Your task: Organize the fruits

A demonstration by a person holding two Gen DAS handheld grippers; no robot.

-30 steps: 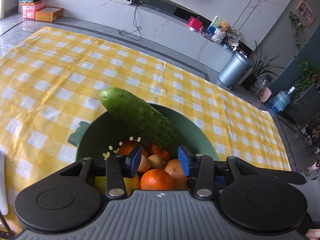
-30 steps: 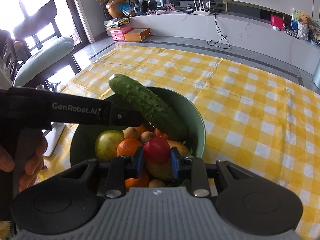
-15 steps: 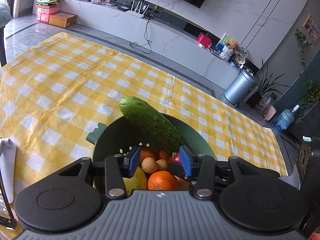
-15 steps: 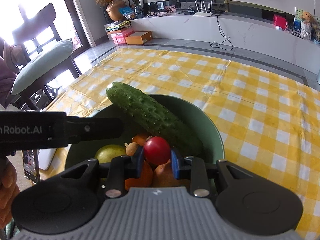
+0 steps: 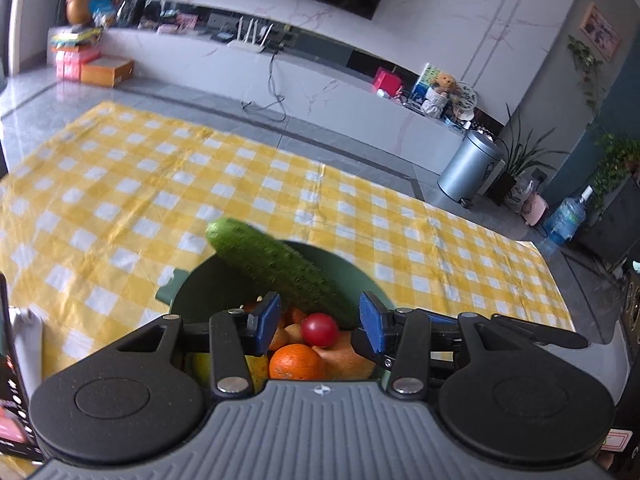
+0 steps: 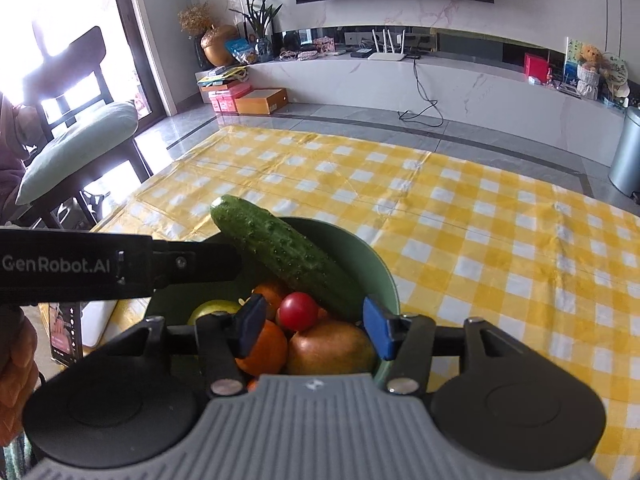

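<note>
A green bowl (image 5: 200, 292) (image 6: 374, 268) on the yellow checked cloth holds a long cucumber (image 5: 280, 272) (image 6: 284, 252) leaning on its rim. It also holds a red tomato (image 5: 319, 330) (image 6: 298, 312), an orange (image 5: 296, 362) (image 6: 266, 346), a red-yellow fruit (image 6: 332, 346) and a green-yellow one (image 6: 212, 308). My right gripper (image 6: 315, 328) hangs over the bowl with its jaws opening; the tomato lies between them, clear of both pads. My left gripper (image 5: 319, 322) is above the bowl's near side, jaws opening and holding nothing. Its black body (image 6: 120, 268) crosses the right wrist view from the left.
A phone (image 6: 66, 332) (image 5: 10, 360) and a white item (image 5: 28, 344) lie left of the bowl. A person's hand (image 6: 12, 364) grips the left tool. A chair with a cushion (image 6: 80, 140) stands past the table's left edge. A metal bin (image 5: 470, 172) stands on the floor.
My right gripper's jaws spread apart and let go of the tomato, which now rests on the fruit in the bowl. My left gripper rose and drew back, jaws a little wider.
</note>
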